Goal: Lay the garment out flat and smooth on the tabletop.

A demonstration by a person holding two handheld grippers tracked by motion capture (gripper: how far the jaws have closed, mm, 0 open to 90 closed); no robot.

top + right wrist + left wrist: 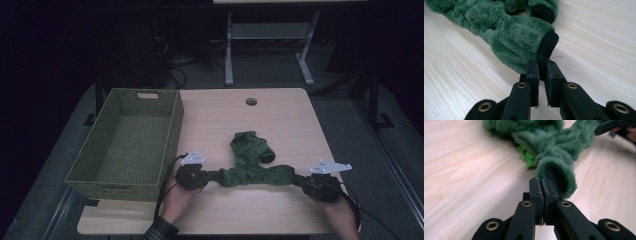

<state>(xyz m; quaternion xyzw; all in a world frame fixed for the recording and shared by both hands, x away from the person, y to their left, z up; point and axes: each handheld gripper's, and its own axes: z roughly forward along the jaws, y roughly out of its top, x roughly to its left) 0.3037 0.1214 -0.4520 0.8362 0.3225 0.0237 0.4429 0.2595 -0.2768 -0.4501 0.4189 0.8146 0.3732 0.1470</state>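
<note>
A light wooden table (280,120), with a round cable hole (251,102) near its far edge, fills the middle of the high view in a dim room. On its left side stands a rectangular green woven basket (170,131), nothing visible inside, its near corner reaching past the table's front edge. Beyond the table, the pale metal legs of another desk (229,50) rise from a dark floor.

Near the front of the table lies a fuzzy green garment (252,165), part of it stretched into a twisted band running side to side between the two grippers, the rest bunched just behind, one black-lined opening turned to the right.

A person's left hand (176,197), a plaid cuff at the wrist, holds the left gripper (543,185) just right of the basket's near corner; its jaws are pressed tight on the garment's folded, dark-lined edge. The right hand (340,212) holds the right gripper (541,71) near the table's right front corner, jaws pinched on a black ribbed cuff (546,48) at the band's other end, a narrow gap left by the cloth's thickness
</note>
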